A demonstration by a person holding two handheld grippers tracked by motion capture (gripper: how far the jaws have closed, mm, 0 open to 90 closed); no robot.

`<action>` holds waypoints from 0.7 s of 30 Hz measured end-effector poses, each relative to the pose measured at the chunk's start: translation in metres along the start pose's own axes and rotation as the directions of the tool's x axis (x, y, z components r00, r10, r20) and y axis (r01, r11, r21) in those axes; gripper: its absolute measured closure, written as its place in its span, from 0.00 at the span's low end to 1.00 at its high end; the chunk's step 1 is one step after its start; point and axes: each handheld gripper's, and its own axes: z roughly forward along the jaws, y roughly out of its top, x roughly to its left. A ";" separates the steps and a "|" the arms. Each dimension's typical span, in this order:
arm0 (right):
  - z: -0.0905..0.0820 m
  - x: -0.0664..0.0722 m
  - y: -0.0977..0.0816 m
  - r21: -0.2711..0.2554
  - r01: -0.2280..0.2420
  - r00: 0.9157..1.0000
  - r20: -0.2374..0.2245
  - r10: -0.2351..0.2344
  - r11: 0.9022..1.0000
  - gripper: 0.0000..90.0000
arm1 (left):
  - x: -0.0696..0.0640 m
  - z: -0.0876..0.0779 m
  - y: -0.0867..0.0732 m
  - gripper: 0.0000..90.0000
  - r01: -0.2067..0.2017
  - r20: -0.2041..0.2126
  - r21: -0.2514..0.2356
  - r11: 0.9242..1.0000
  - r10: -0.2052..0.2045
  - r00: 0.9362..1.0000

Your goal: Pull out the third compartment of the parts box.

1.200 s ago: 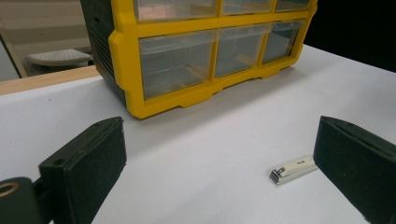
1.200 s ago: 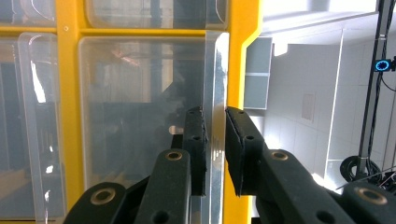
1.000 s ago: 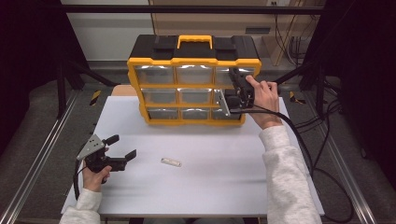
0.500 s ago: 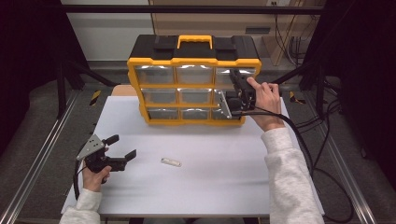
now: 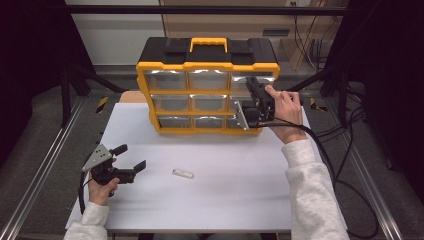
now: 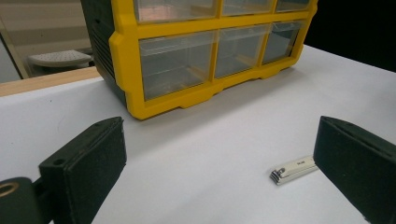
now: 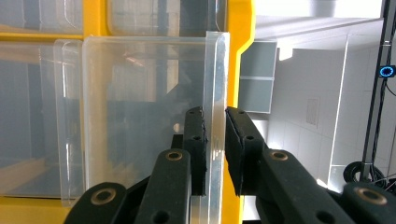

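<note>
Slippage is the main risk: the right gripper (image 5: 251, 102) has its jaws clenched on the thin clear front lip of the middle-right drawer (image 7: 144, 116) of the yellow organizer (image 5: 207, 85) at the far side of the counter (image 5: 225, 195), so a crooked pull could jam the drawer or drag the cabinet. The left gripper (image 5: 132, 157), jaws released, hovers near left, the nail clipper (image 5: 183, 173) just right of it. Against the earlier frames the drawer sits further in.
</note>
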 end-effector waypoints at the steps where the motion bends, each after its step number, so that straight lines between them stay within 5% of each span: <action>1: -0.001 0.000 0.000 -0.001 0.000 1.000 -0.001 0.000 1.000 0.88 | 0.000 0.000 0.000 0.02 0.000 0.000 0.000 1.000 0.000 1.000; 21: -0.015 -0.001 0.002 -0.010 -0.002 1.000 -0.007 0.002 1.000 0.88 | 0.000 0.000 0.000 0.02 0.000 -0.004 -0.002 1.000 0.000 1.000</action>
